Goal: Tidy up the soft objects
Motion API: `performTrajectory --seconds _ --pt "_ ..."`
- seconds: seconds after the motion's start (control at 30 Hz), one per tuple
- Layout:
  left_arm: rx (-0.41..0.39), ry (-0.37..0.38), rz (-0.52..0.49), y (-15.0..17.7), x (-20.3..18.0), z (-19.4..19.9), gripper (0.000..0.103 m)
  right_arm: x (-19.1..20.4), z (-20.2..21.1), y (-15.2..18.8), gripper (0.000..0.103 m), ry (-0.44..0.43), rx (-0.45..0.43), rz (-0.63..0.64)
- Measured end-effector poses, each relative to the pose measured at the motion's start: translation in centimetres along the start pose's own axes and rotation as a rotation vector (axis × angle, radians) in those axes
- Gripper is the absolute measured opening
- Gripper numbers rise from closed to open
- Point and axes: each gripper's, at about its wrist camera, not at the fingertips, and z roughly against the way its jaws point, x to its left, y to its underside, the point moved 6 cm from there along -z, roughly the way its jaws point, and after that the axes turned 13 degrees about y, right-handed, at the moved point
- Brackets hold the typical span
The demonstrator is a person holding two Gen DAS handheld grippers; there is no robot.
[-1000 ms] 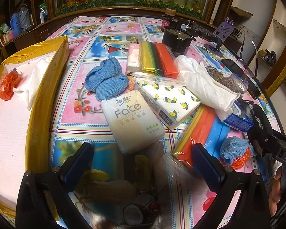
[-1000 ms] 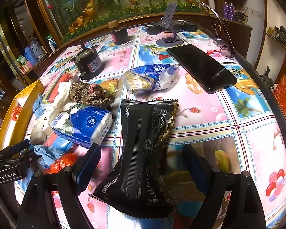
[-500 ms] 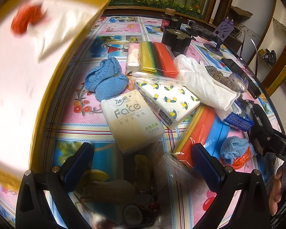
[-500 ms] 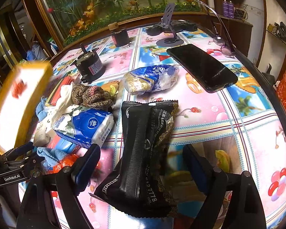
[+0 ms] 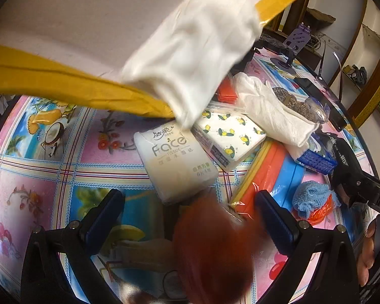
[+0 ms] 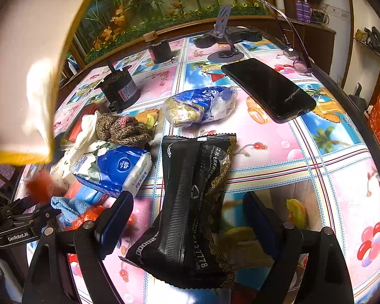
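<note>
A yellow-rimmed tray [image 5: 63, 86] hangs tilted in the air over the left of the table, blurred. A white cloth [image 5: 190, 58] is sliding off it, and an orange bundle [image 5: 212, 253] falls as a blur in front of my left gripper [image 5: 190, 215], which is open and touches neither. On the table lie a "Face" tissue pack [image 5: 174, 159], a lemon-print pack [image 5: 228, 136] and a white towel [image 5: 273, 111]. My right gripper [image 6: 187, 220] is open, with a black packet [image 6: 190, 202] lying loose between its fingers. A blue tissue pack [image 6: 114, 169] and a brown knit [image 6: 121, 129] lie to its left.
A black phone [image 6: 268, 88], glasses [image 6: 296, 58], a phone stand [image 6: 223, 38] and a black motor [image 6: 119, 88] stand at the back. A wrapped stack of coloured cloths [image 5: 266, 177] and a blue knit piece [image 5: 309, 197] lie between the two grippers. A hand shows at the left view's lower right.
The tray rose from the table at the left and tipped over the pile. The white cloth and the orange bundle that lay in it are falling out. Both grippers stayed in place.
</note>
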Motion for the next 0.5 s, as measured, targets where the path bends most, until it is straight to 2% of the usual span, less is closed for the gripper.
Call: performTrajectory --seconds 0.5 --pt "0.0 -0.001 -0.001 -0.02 -0.03 -0.02 0.103 0.03 0.19 0.06 0.091 -0.004 -0.002 -0.006"
